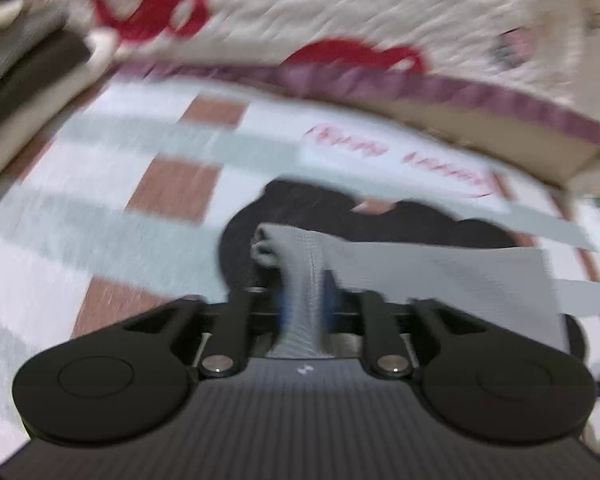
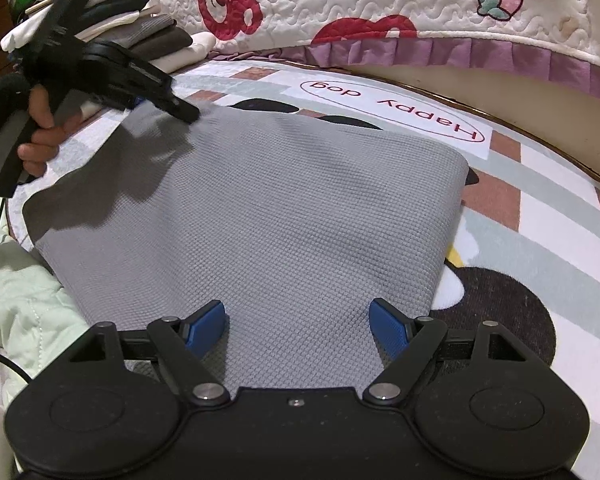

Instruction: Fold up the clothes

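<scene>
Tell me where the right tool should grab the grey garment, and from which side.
Take the grey garment at its near right corner, coming in low from the near edge. The right tool hangs open over that edge, and the left tool is shut on the far left corner, so gripping the near right corner likely lets both lift it evenly.

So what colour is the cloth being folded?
Plain grey with a fine waffle weave; the cloth shows best in the right wrist view.
</scene>
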`<state>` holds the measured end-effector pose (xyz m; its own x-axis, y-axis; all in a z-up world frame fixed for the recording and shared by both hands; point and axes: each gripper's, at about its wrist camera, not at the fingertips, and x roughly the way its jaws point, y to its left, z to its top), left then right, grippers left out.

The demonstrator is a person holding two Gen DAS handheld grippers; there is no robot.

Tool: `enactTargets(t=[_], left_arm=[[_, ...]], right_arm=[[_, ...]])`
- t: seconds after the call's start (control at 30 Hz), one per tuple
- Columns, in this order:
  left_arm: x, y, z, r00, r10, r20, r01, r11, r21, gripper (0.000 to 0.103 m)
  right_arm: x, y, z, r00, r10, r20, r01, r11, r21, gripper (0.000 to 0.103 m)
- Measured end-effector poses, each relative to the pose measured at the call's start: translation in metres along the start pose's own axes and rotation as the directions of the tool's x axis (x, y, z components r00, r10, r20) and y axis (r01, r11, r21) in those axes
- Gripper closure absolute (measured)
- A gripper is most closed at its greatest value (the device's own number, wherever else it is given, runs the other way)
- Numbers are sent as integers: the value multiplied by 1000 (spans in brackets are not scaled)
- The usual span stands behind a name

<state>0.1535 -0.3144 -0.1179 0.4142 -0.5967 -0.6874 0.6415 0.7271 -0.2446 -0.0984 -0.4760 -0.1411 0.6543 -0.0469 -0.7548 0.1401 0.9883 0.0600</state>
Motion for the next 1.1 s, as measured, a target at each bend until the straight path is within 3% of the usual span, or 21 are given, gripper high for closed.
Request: enactTargets(t=[0.1, 0.13, 0.2, 0.3, 0.43, 0.5, 0.6, 0.8, 0.83, 0.87, 0.9, 1.0, 1.1], left_arm=[[-38, -27, -12, 988, -77, 131, 55, 985, 163, 92], [-48, -38, -19, 984, -105, 141, 71, 972, 225, 92], [-58, -55, -37, 984, -156, 90, 125, 951, 283, 90], [-51, -69, -62, 981, -190, -38, 192, 937, 291, 89], [-42, -82, -84, 978, -164, -129, 199, 915, 351, 85], [-44, -82, -85, 976, -169, -139, 208, 917, 342, 70], [-49, -83, -81, 979, -159, -130, 195, 920, 341, 55], [-40, -83, -71, 978, -172, -114, 200, 932, 302, 54], [-37, -84, -69, 978, -177, -112, 203, 934, 296, 55], [-34, -86, -67, 978, -180, -110, 205, 935, 290, 66], [-31, -87, -64, 980, -166, -108, 191, 932, 308, 95], [-30, -87, -41, 997, -53, -51, 68, 920, 387, 96], [-33, -75, -8, 996, 81, 46, -93, 907, 411, 96]], right_arm=[[0, -1, 0, 1000, 0, 1, 0, 1000, -1, 20], [0, -1, 0, 1000, -1, 0, 1, 1000, -2, 20], [0, 0, 0, 1000, -4, 1, 4, 1000, -3, 20], [1, 0, 0, 1000, -7, 2, 7, 1000, -6, 19], [1, 1, 0, 1000, -10, 2, 10, 1000, -8, 19], [1, 1, 0, 1000, -11, 3, 11, 1000, -8, 19], [1, 1, 0, 1000, -12, 3, 12, 1000, -9, 19], [1, 1, -1, 1000, -14, 4, 14, 1000, -10, 19], [1, 1, 0, 1000, -14, 5, 14, 1000, -10, 19], [1, 1, 0, 1000, -13, 5, 13, 1000, -11, 19], [1, 1, 0, 1000, -13, 5, 13, 1000, -11, 19], [1, 0, 0, 1000, -11, 5, 11, 1000, -10, 19], [1, 1, 0, 1000, -12, 4, 12, 1000, -10, 19]])
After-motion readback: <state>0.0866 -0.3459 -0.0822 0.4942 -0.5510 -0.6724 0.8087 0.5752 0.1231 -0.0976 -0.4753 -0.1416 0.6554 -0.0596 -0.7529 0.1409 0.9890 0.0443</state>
